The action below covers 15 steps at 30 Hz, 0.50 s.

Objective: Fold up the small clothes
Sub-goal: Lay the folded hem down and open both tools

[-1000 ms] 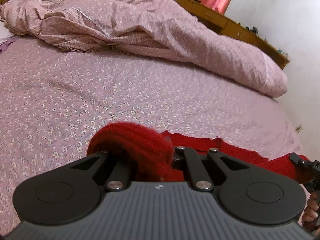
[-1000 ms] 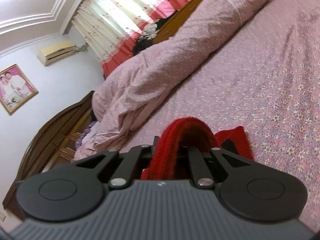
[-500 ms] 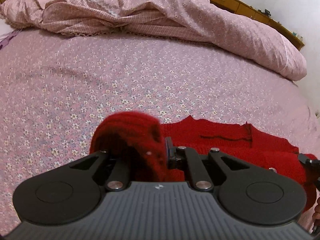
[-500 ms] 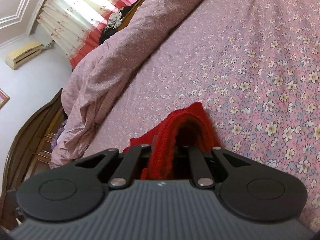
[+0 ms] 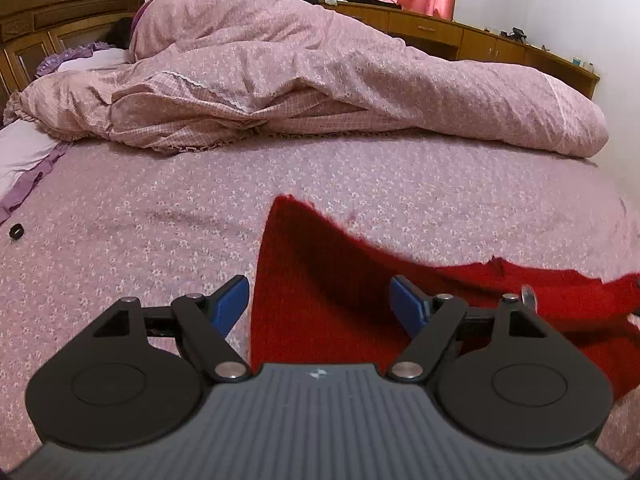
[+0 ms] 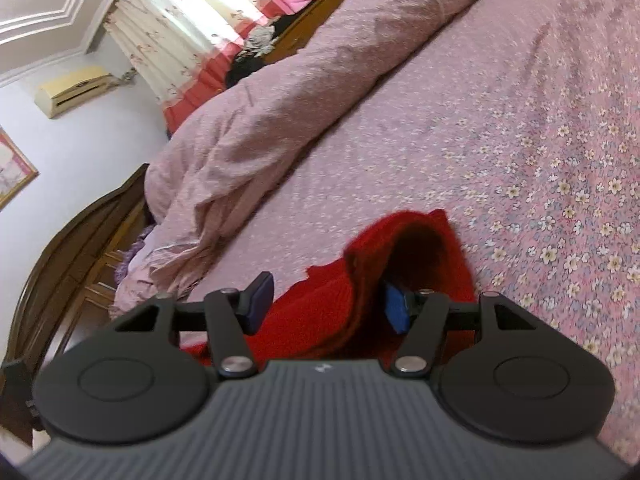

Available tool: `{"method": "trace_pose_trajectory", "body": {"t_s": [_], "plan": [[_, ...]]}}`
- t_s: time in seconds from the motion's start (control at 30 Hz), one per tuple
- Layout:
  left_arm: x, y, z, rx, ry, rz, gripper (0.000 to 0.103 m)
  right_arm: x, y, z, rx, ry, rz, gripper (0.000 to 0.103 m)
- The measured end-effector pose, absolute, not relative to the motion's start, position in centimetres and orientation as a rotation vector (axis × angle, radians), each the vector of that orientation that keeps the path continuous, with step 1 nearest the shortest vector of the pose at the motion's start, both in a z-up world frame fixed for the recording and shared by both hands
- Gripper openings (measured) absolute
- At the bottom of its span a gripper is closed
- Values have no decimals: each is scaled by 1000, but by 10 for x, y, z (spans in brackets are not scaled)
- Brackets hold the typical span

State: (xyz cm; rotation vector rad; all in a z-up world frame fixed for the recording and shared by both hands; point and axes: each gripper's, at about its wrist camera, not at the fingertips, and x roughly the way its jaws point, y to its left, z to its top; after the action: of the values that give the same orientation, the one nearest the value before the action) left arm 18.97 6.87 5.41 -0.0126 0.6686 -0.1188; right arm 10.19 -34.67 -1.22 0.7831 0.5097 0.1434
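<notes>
A red knitted garment (image 5: 320, 280) lies on the flowered pink bedsheet (image 5: 160, 220), spreading to the right in the left wrist view. My left gripper (image 5: 318, 300) is opening; its blue pads (image 5: 230, 300) stand wide apart, and the red knit lies loose between them with neither pad pressing on it. In the right wrist view the red garment (image 6: 320, 308) rises in a fold between the fingers. My right gripper (image 6: 328, 304) is opening too; its blue pads (image 6: 396, 312) are apart and the cloth hangs against the right one without being pinched.
A rumpled pink quilt (image 5: 320, 88) is heaped across the far side of the bed. A wooden headboard (image 5: 44, 20) stands at far left and a low wooden cabinet (image 5: 480, 36) runs along the wall beneath pink curtains (image 6: 192, 28). A small black ring (image 5: 16, 232) lies on the sheet at left.
Both grippers were shut on bunched red knit; now both have spread their jaws and let the cloth go. The garment has dropped flatter onto the sheet.
</notes>
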Motion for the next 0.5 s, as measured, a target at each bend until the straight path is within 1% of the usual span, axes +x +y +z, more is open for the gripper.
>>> {"method": "trace_pose_trajectory", "body": {"t_s": [0.2, 0.5], "plan": [[173, 62, 41, 15, 695, -117, 81, 86, -334, -3, 643, 489, 137, 61], [155, 58, 15, 35, 755, -84, 81, 81, -311, -17, 516, 551, 125, 61]]}}
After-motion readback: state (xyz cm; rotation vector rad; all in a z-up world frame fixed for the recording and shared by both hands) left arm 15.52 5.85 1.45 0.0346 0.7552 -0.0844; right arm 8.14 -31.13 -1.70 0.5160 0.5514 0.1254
